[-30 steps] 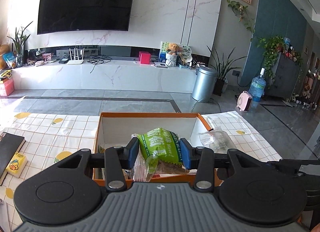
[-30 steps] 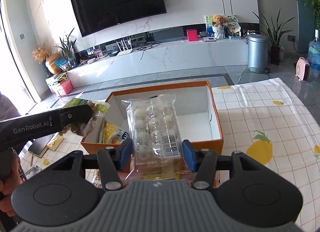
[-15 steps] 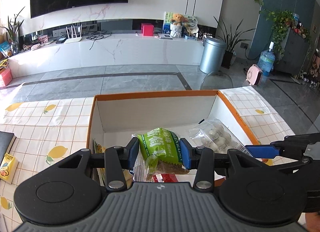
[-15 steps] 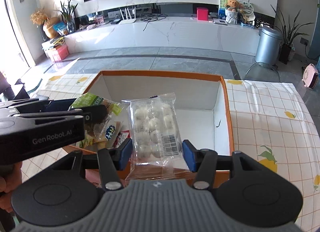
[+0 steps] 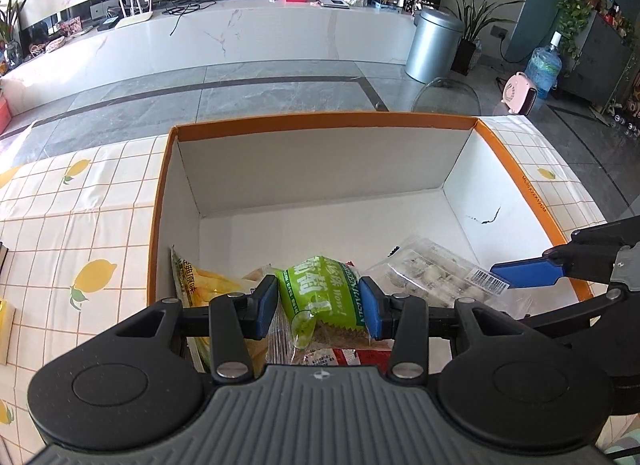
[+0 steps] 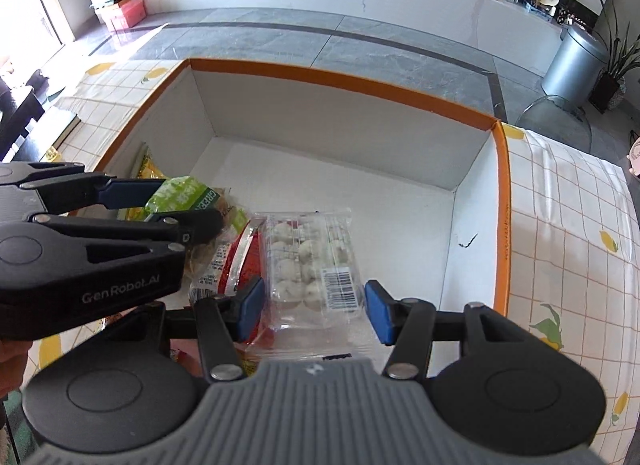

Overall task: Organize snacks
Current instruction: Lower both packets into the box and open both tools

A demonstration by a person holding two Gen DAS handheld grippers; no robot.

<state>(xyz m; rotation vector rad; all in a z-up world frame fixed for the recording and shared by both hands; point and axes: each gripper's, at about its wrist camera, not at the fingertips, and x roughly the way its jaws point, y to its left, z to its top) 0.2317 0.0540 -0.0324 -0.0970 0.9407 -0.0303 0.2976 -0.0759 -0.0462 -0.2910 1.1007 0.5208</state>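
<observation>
Snack packet (image 5: pixel 320 295) marked "GREEN", beside gripper (image 6: pixel 132 209) lettered "GenRobot.AI"

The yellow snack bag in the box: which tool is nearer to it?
Left. The left tool, gripping the green packet, is right beside the yellow snack bag; the right tool is farther, past the green packet.

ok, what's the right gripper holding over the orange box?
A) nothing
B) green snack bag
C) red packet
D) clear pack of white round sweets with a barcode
D: the right gripper is clamped on the clear pack of white round sweets above the orange box; the green snack bag sits in the left gripper.
</observation>
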